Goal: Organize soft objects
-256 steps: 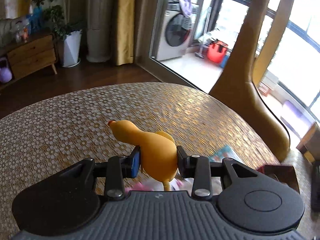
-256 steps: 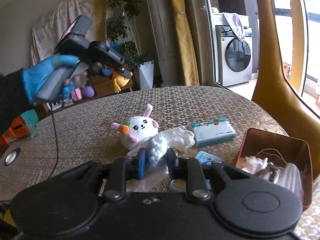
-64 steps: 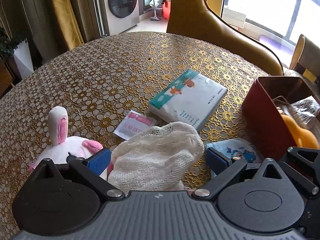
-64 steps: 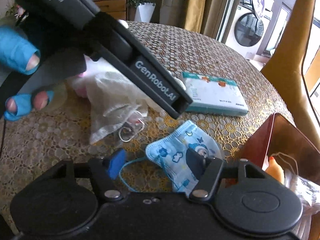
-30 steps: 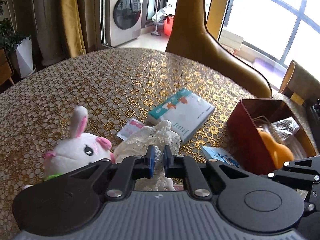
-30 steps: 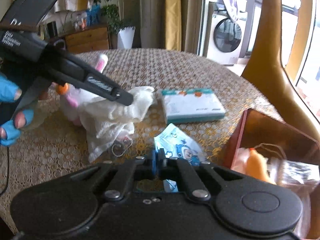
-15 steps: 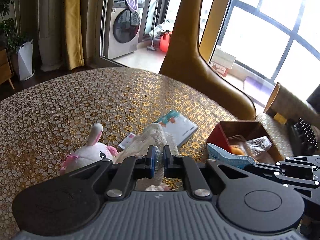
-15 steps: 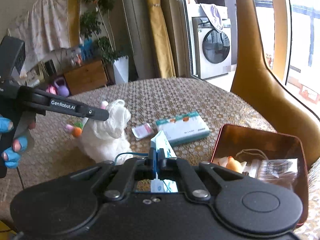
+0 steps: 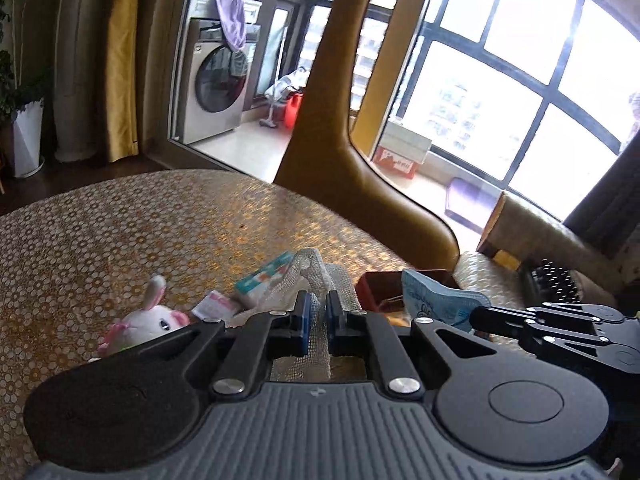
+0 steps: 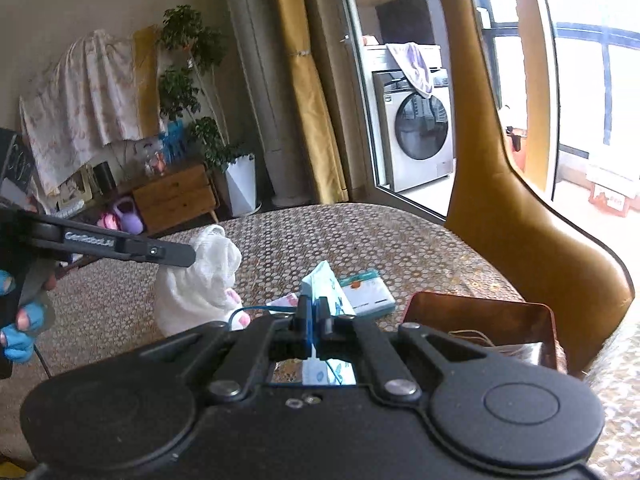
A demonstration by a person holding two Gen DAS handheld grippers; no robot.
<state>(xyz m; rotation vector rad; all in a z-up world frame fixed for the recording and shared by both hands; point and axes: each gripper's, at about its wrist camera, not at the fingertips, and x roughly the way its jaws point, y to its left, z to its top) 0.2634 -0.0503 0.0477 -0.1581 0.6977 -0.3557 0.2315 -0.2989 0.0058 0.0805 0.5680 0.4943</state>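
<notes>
Gold-patterned table (image 9: pixel 120 240) — left gripper (image 9: pixel 315 314) pinches white cloth (image 9: pixel 316 268), right gripper (image 10: pixel 315 316) pinches blue mask (image 10: pixel 326 284); only left view shows the rabbit's (image 9: pixel 148 320) face.

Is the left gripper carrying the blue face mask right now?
No, the left gripper is shut on the white mesh cloth; the blue face mask is pinched in the right gripper.

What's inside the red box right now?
In the right wrist view, the red box shows a thin looped string and a clear crinkled plastic bag. The right claw's body covers its near part, so anything lower stays hidden.
</notes>
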